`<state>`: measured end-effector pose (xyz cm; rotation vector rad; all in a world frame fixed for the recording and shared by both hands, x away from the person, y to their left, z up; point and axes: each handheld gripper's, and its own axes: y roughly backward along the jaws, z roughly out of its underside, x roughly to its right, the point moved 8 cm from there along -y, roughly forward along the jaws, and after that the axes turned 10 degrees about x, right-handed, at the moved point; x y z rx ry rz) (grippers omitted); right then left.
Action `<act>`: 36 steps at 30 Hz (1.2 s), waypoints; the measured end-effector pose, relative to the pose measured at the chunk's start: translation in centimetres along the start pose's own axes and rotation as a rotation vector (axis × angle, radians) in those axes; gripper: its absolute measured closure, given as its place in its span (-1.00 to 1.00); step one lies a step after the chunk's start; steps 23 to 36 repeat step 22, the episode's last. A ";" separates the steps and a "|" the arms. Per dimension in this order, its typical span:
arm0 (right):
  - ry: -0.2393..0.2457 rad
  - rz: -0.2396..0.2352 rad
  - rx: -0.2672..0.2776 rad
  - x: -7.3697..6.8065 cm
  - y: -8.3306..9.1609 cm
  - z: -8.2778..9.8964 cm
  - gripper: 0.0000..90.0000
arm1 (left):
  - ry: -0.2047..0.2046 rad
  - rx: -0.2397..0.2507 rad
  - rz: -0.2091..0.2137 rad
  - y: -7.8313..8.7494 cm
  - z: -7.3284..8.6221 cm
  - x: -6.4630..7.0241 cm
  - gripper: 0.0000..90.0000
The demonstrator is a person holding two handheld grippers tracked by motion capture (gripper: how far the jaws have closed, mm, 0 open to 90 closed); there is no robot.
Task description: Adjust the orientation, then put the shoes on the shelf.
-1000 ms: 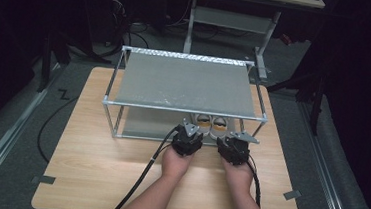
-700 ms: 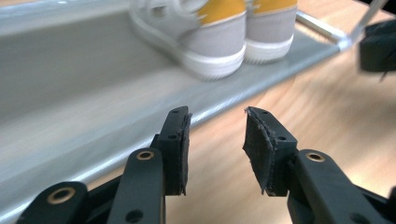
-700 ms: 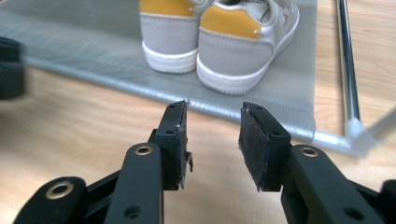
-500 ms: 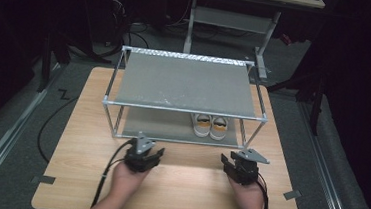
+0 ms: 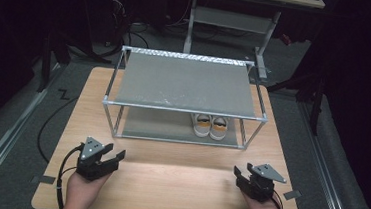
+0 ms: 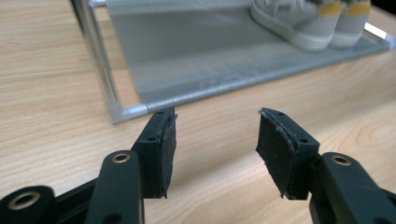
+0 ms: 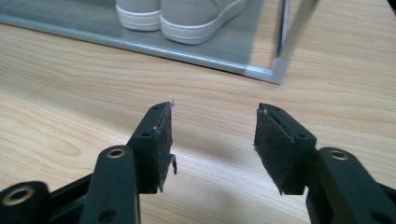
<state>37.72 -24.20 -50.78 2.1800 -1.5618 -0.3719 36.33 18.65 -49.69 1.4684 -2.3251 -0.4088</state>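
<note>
My left gripper [image 5: 114,157] and right gripper [image 5: 240,174] have just been opening — both spread, nothing between them. The shoes [image 5: 210,126] sit on the rack's [image 5: 183,109] lower shelf. Risk: reaching back in, I'd clip a rack post — it's near.

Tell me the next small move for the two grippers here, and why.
Probably just rest both hands near the table's front edge. The pair of shoes already stands side by side on the rack's lower shelf, apart from both grippers. The left gripper and the right gripper have just been opening, with nothing between their jaws.
</note>
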 end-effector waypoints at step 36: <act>-0.018 0.008 -0.009 1.6 0.1 0.6 -0.04 | -0.047 -0.081 -0.035 0.6 2.6 -1.6 -0.05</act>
